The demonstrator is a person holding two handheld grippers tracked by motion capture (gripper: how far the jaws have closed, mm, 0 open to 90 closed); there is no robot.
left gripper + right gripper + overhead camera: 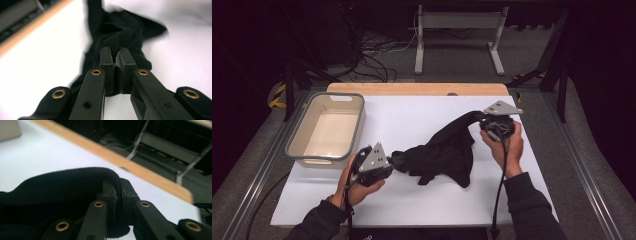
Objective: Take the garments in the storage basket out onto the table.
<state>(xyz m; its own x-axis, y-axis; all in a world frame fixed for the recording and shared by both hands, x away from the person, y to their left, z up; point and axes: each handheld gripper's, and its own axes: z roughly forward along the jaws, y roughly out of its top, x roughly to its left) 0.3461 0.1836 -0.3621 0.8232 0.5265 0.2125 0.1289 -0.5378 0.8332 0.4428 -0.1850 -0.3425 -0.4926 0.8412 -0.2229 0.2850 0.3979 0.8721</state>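
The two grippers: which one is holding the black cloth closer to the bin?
The left gripper. It pinches the end of the black cloth nearest the grey bin; the right gripper pinches the far end, away from the bin.

A grey-rimmed beige bin (327, 129) sits at the white table's (412, 120) left edge.

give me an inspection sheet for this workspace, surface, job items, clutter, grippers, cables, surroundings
Surface: white table top, wooden strip along the far edge.
Job's things: black garment stretched between both grippers, its middle resting on the table.
Clutter: empty beige bin at far left.
Grippers: left gripper and right gripper each shut on the garment.
Cables: right gripper's cable trails off the near edge; loose cables on the floor.
Surroundings: grey carpet, white table frame beyond.
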